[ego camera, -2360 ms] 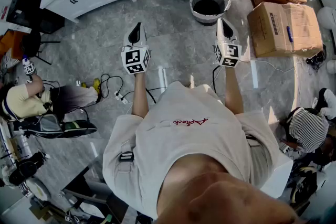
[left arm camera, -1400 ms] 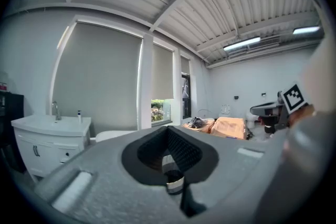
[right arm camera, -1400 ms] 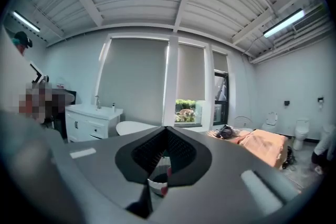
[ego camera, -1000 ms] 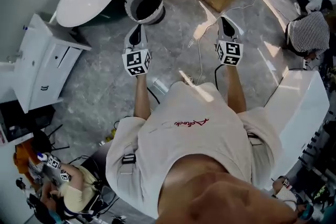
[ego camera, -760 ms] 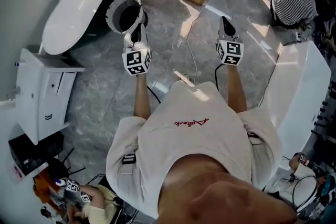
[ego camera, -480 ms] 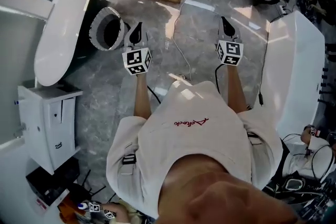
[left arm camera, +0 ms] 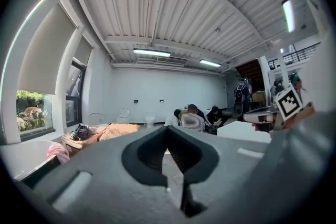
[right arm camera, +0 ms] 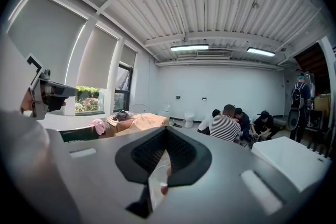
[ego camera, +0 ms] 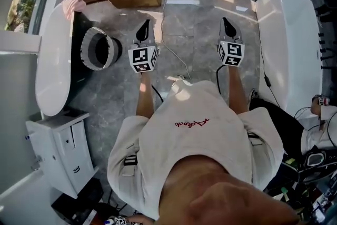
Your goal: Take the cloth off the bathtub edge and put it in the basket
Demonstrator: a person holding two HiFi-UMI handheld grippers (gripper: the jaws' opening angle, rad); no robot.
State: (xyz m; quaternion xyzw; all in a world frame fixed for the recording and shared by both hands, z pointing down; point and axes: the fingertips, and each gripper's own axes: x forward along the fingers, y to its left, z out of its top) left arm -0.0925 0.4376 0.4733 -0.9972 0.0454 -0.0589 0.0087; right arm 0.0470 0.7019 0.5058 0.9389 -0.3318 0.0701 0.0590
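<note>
Task status: 0 of 2 steps complete. The cloth [ego camera: 72, 5] lies on the far end of the bathtub [ego camera: 51, 68] edge, not yet taken. The basket [ego camera: 89, 52] stands on the floor just beside the tub.

The left claw [ego camera: 145, 26] and right claw [ego camera: 226, 25] are both clenched and empty, well apart from the cloth.

Remaining: approach, grasp, carry, release.

Limits: the basket interior is dark and its contents are unconfirmed. The cloth's drape is too small to read.

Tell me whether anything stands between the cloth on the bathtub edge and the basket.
Nothing visible does. The cloth lies on the bathtub edge, and the basket stands right beside that bathtub with its mouth uncovered.
</note>
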